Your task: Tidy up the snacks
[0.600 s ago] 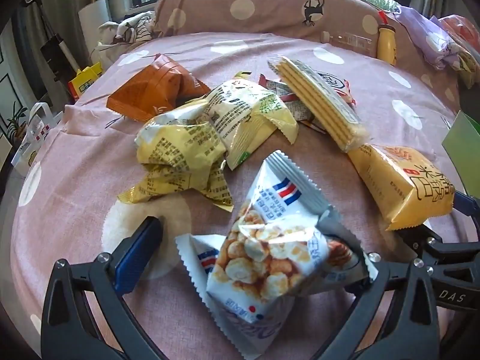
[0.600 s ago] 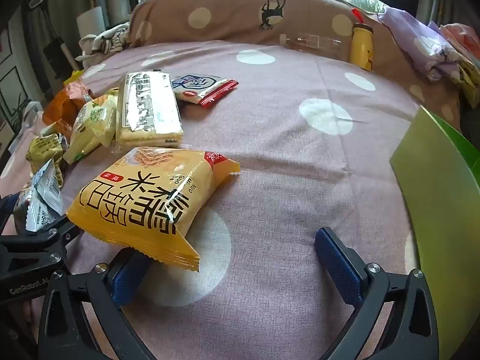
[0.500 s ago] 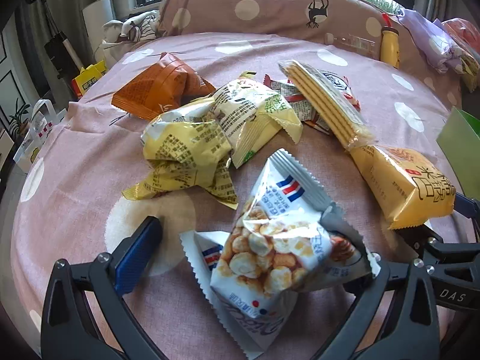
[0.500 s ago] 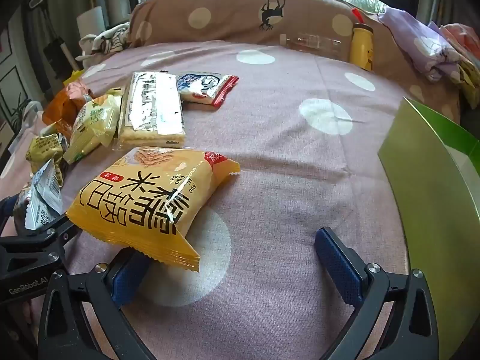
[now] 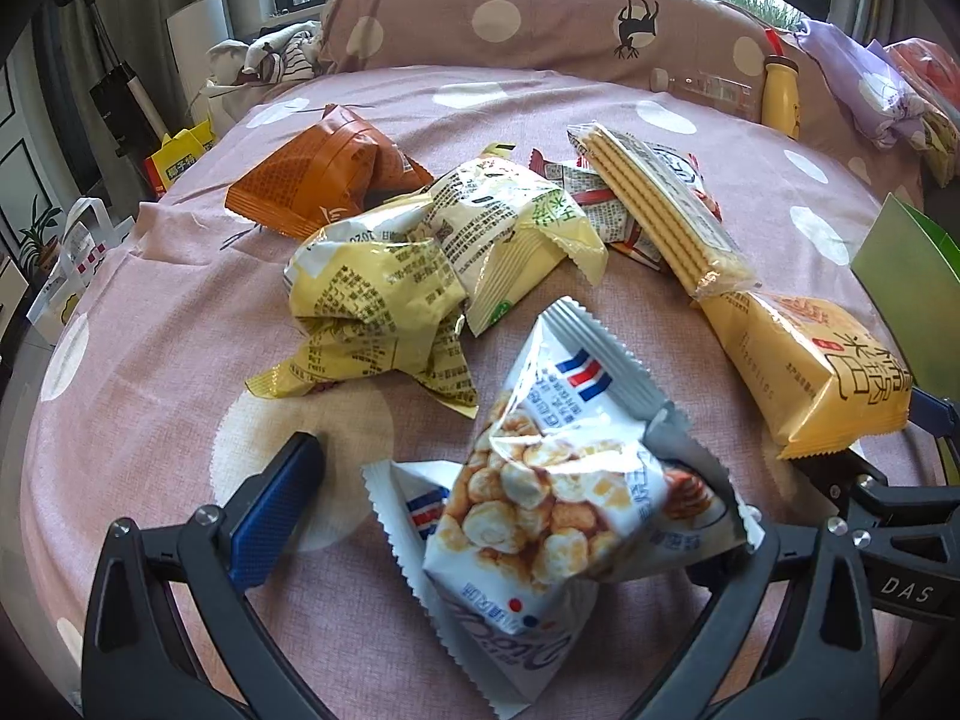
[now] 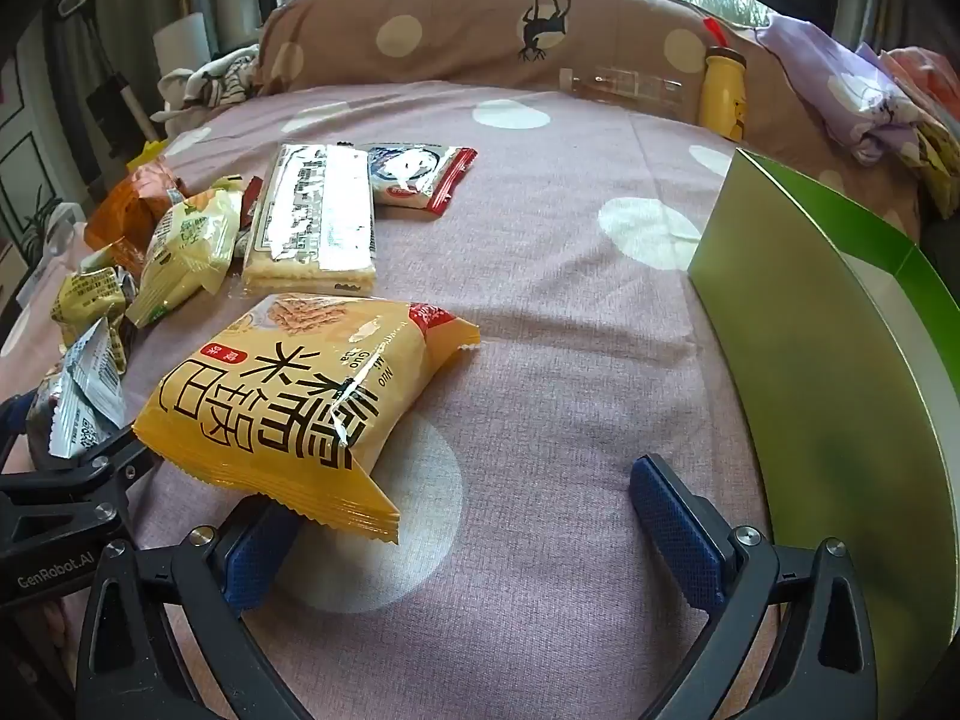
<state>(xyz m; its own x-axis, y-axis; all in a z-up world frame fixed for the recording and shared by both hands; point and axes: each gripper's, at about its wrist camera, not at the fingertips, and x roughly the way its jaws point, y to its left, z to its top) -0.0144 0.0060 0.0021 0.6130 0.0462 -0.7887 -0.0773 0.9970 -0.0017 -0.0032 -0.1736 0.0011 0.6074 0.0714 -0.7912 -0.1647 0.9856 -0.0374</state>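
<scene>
Snack packets lie on a pink dotted bed cover [image 5: 150, 324]. My left gripper [image 5: 510, 510] is open, its jaws wide around a white popcorn bag [image 5: 558, 492] that lies between them and leans on the right finger. My right gripper [image 6: 474, 516] is open and empty, and the corner of a yellow rice cracker bag [image 6: 300, 408] lies over its left finger [image 6: 252, 558]. That yellow bag also shows in the left wrist view [image 5: 810, 366]. Behind lie two crumpled yellow packets [image 5: 384, 300], an orange bag [image 5: 324, 174] and a long wafer pack [image 5: 660, 204].
A green cardboard box [image 6: 840, 360] stands open at the right, close to my right gripper. A red and white packet [image 6: 420, 174] lies farther back. A pillow [image 6: 480, 36], a clear bottle [image 6: 624, 84] and a yellow bottle [image 6: 723, 90] are at the far edge.
Both views have drawn slightly back and turned a little; the green box shows more in the right wrist view. The snacks have kept their places.
</scene>
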